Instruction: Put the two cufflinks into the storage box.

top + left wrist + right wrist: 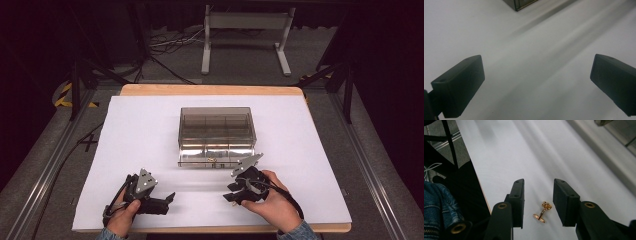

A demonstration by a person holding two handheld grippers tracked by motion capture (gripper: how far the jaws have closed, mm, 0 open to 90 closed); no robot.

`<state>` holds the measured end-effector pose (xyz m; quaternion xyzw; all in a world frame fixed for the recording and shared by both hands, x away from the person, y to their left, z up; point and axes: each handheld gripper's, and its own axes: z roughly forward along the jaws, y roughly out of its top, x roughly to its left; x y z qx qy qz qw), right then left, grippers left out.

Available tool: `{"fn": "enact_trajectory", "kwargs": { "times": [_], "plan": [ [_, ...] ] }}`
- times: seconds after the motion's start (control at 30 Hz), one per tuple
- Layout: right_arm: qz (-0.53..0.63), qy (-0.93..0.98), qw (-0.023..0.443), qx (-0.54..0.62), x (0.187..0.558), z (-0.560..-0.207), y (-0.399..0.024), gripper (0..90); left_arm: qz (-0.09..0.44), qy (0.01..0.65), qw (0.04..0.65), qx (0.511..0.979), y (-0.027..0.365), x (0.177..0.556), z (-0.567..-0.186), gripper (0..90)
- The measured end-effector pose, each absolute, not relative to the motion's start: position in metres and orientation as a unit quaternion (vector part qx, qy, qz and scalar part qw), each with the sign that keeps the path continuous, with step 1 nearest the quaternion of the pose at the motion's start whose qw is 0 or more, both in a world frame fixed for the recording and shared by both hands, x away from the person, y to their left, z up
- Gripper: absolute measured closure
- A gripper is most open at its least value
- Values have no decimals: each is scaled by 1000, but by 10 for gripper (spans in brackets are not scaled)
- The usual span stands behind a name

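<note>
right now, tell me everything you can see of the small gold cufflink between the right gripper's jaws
The small gold cufflink looks like shiny metal: a rounded ornate head, a short post and a bar-shaped toggle. It lies on its side on the white paper sheet, between the open black jaws of the right gripper. Neither pad touches it.

A small gold cufflink (542, 211) lies on the plain white sheet (150, 135), between the matte black jaws of the right gripper (539, 202). Beyond the sheet's far edge shows a strip of pale wood table (210, 90). The box (217, 135) on the sheet is smoky, see-through grey-brown. Left of the sheet, blue denim (436, 205) shows.
</note>
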<state>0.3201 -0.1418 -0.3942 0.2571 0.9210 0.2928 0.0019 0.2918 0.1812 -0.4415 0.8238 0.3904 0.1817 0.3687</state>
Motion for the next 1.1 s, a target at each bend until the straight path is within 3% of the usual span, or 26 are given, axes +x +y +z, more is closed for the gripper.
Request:
{"fn": "enact_trajectory", "kwargs": {
  "times": [0.6, 1.1],
  "plan": [
    [265, 924, -10, 276, 323, -412, -141, 649, 180, 391, 368, 824, 181, 291, -441, 1],
    [225, 933, 15, 281, 321, -421, -136, 767, 181, 391, 367, 825, 181, 292, -441, 1]
  ]
}}
